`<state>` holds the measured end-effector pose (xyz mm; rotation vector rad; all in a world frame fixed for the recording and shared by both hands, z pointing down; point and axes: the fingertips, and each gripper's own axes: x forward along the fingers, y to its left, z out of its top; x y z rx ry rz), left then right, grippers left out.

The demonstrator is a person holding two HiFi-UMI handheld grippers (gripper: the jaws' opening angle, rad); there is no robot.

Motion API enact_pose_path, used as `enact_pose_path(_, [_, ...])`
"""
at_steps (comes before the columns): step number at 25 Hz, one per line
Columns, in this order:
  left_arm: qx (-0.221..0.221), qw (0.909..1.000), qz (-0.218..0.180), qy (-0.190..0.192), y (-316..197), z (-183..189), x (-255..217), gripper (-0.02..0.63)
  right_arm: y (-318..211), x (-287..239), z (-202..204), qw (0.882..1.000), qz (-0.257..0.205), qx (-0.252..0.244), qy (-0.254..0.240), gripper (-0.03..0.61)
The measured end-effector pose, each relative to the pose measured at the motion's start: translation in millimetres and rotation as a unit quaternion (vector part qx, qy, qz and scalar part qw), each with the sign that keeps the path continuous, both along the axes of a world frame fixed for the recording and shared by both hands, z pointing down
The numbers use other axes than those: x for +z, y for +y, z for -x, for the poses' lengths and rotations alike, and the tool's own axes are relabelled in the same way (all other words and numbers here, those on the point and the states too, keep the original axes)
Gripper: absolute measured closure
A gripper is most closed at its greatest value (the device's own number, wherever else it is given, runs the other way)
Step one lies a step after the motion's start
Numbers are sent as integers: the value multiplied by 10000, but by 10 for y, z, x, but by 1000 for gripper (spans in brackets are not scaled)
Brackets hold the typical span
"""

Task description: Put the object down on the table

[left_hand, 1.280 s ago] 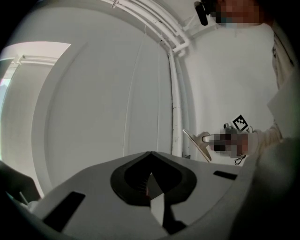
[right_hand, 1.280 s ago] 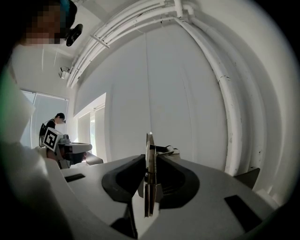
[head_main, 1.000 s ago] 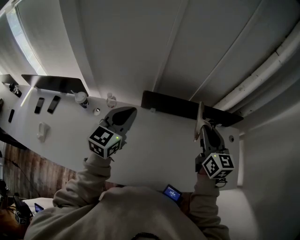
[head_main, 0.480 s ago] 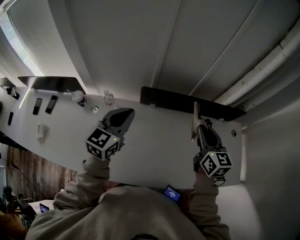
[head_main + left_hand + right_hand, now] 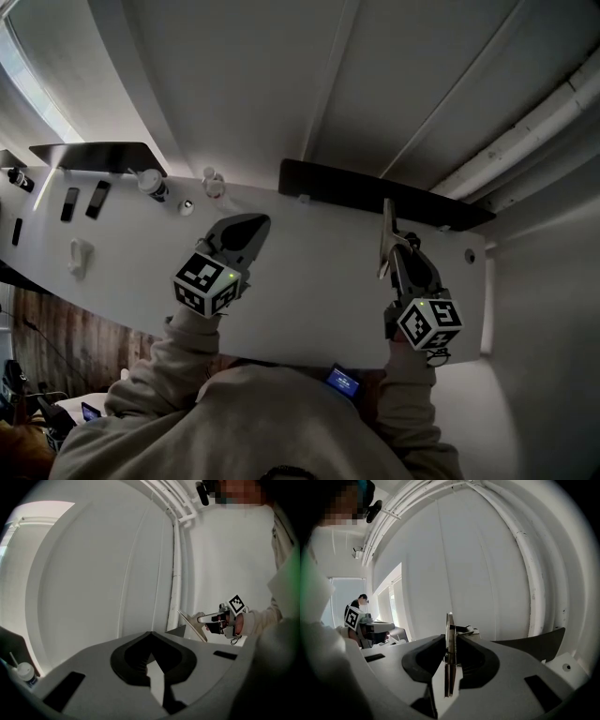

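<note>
Holding the thin flat object [image 5: 384,234] edge-up over the white bench [image 5: 309,281], the right gripper [image 5: 397,255] has its fingers clamped on it, while the left gripper [image 5: 246,228] is closed and empty; set-down is judged pending, requiring lowering, then release.

surface: white table [image 5: 319,281] | far-left end: small bottles [image 5: 150,184] | dark flat blocks [image 5: 97,199]

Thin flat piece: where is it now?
Head view, right side: the thin flat piece stands clamped in the right hand-held gripper, near the dark strip.
</note>
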<state>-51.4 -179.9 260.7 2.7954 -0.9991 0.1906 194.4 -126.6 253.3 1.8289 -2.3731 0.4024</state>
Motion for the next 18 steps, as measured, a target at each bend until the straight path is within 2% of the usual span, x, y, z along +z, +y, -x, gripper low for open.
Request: enact_pose_path(18, [222,9983,545,-51,139,-187,598,616,64,465,44,9989,450,-115,-9,483])
